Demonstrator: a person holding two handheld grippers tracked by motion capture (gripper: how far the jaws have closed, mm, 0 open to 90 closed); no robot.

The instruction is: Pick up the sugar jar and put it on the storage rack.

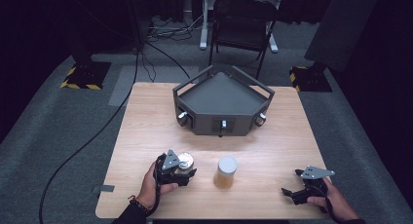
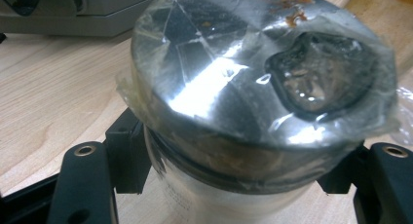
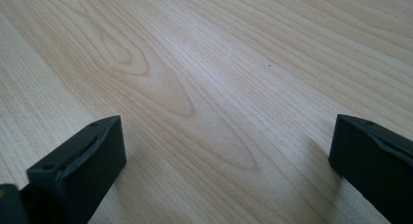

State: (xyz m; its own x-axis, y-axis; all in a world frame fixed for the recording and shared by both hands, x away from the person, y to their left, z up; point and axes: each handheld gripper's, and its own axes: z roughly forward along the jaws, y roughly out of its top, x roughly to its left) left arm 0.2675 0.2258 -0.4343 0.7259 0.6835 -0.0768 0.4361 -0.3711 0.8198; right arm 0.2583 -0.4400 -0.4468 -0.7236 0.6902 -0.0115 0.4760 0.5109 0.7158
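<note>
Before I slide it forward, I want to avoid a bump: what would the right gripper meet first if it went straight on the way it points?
Probably nothing: the right gripper shows bare light wooden table ahead. Depth beyond the frame is unclear.

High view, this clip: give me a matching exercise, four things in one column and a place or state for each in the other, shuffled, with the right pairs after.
Things:
1. left tongs
2. right tongs
3. amber jar
4. grey tray

Places or states:
A. stands alone on the table between the two hands
B. open over bare wood
C. at the far middle of the table, knobs on its front
D. shut on the foil-topped jar

Pairs: 1-D, 2-B, 3-A, 4-C
</note>
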